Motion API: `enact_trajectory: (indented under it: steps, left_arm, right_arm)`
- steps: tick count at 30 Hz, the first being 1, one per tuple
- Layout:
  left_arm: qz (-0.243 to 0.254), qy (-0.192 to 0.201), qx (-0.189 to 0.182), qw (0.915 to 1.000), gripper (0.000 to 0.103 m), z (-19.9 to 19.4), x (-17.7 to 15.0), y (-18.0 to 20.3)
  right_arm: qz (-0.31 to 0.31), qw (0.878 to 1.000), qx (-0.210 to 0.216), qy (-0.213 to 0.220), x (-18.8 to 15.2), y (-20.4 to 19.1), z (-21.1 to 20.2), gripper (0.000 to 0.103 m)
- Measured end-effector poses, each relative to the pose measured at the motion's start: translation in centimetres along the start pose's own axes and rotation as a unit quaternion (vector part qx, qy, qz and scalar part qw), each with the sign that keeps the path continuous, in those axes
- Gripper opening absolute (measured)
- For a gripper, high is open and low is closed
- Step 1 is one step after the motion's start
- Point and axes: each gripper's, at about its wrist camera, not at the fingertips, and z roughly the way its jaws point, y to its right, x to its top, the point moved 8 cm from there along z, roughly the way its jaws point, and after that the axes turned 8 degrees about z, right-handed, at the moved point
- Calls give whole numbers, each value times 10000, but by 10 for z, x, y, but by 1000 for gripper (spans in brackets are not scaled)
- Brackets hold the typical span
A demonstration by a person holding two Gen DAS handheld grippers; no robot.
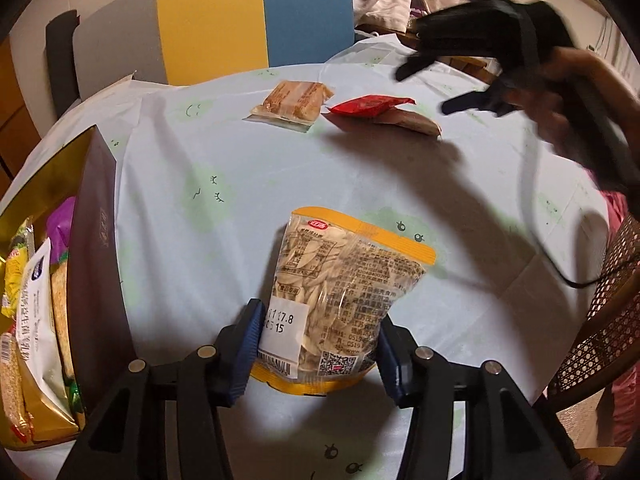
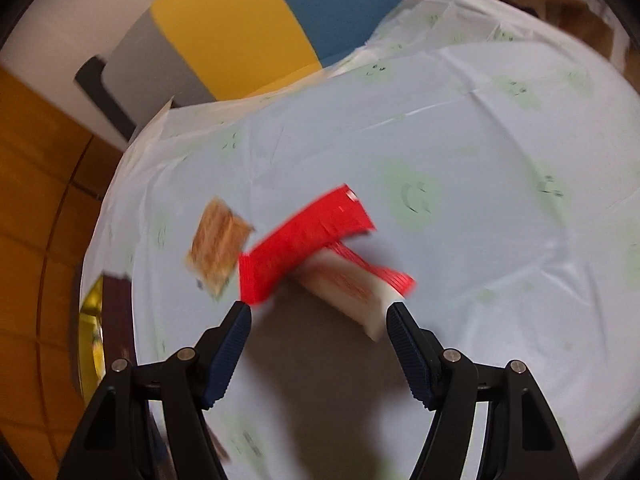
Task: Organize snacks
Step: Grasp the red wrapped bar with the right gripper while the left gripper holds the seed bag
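A clear bag of seeds with yellow ends (image 1: 344, 288) stands over the pale blue tablecloth (image 1: 240, 168), with my left gripper (image 1: 320, 320) shut on its lower part, a blue pad pressing on either side. Farther back lie a brown biscuit pack (image 1: 294, 100), a red packet (image 1: 370, 106) and a pale packet (image 1: 416, 122) partly under the red one. My right gripper (image 2: 318, 309) hovers open just short of the red packet (image 2: 308, 240) and the pale packet (image 2: 348, 288), with nothing between its fingers. The biscuit pack (image 2: 218, 244) lies to their left. The right gripper (image 1: 424, 92) also shows in the left wrist view, held by a hand.
A dark box with a gold lining (image 1: 96, 240) stands at the table's left edge and holds several snack packs (image 1: 36, 320). A grey, yellow and blue chair back (image 1: 208, 20) stands behind the table. A woven cane chair (image 1: 600, 320) is at the right.
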Motion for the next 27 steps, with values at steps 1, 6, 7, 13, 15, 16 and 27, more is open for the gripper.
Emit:
enact_trajectory:
  steps: [1, 6, 7, 13, 15, 16, 27]
  left_arm:
    - [-5, 22, -21, 10000, 53, 0, 0, 0]
    - [-16, 98, -75, 9999, 53, -3, -2, 0]
    - [-38, 108, -99, 9999, 53, -4, -2, 0]
    - [-111, 153, -193, 9996, 53, -3, 0, -2]
    - [-129, 146, -179, 9997, 54, -4, -1, -1]
    - [-127, 152, -173, 9997, 54, -3, -1, -1]
    - [-196, 126, -112, 9997, 54, -2, 0, 0]
  right_arm:
    - [33, 10000, -15, -4, 4, -5, 7, 70]
    - [22, 9995, -326, 13, 24, -25, 46, 67]
    - [6, 9992, -403, -5, 26, -27, 51, 65]
    - [-912, 9927, -793, -24, 31, -46, 74, 55]
    - [-1625, 9834, -806, -76, 24, -62, 78, 51]
    - [-1813, 9797, -847, -91, 22, -66, 79, 50]
    - [-3909, 9100, -351, -1337, -92, -90, 62, 57]
